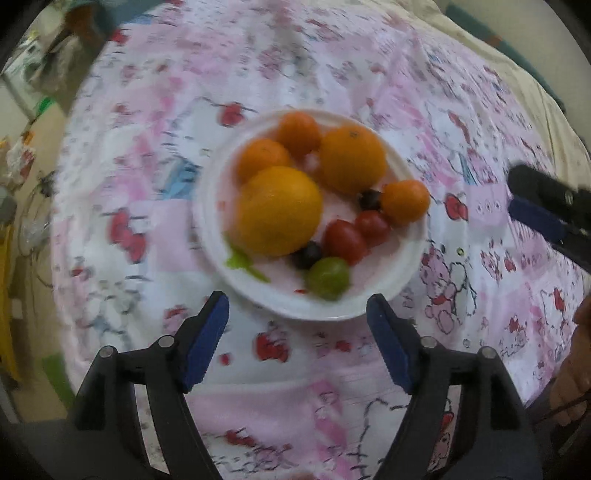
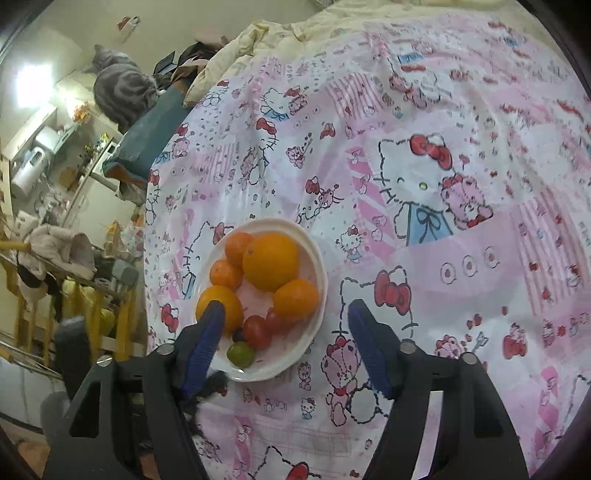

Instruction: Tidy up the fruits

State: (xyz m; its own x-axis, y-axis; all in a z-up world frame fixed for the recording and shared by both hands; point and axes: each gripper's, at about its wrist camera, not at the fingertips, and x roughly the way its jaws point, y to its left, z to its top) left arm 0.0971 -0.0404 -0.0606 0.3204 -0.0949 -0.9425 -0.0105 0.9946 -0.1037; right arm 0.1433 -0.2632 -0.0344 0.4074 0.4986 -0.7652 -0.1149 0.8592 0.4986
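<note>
A white plate lies on the pink cartoon-print sheet. It carries two big oranges, three small tangerines, two cherry tomatoes, two dark grapes and a green fruit. My left gripper hovers over the plate's near rim, open, with nothing between its blue pads. My right gripper is open above the plate's near side, and its left finger overlaps an orange in the picture. In the left wrist view the right gripper shows at the right edge.
The sheet covers a bed. A cream blanket is bunched at the far end. A grey striped cat sits beyond the bed's left corner, with room clutter below it. A person's hand shows at the right.
</note>
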